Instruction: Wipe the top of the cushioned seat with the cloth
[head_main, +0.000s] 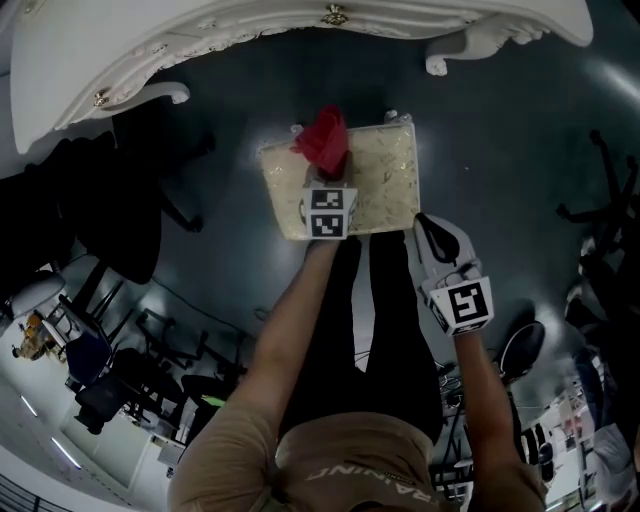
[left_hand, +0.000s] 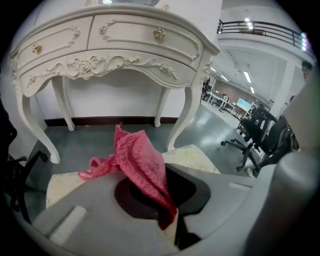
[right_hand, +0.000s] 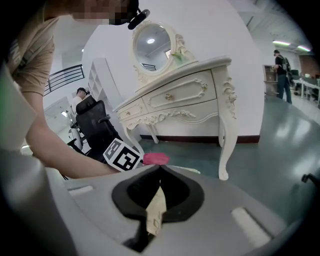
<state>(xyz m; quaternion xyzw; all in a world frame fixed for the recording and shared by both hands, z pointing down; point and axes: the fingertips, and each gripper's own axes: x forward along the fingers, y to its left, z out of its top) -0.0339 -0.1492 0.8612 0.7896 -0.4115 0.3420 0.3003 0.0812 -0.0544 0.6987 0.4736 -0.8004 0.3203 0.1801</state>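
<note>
Cloth (left_hand: 142, 162), pink open-knit, in left tool (left_hand: 170, 222) over cream cushioned seat (head_main: 385, 190)

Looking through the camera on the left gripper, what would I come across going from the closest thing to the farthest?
left gripper, shut on the pink cloth → cushioned seat just beyond it → floor → white dressing table, standing in front of the wall

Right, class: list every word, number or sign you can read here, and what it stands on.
"RAINING", upside down, start cut off: person's tan shirt.
Black-and-white marker cubes on left gripper and right gripper: patterns only, no words.
</note>
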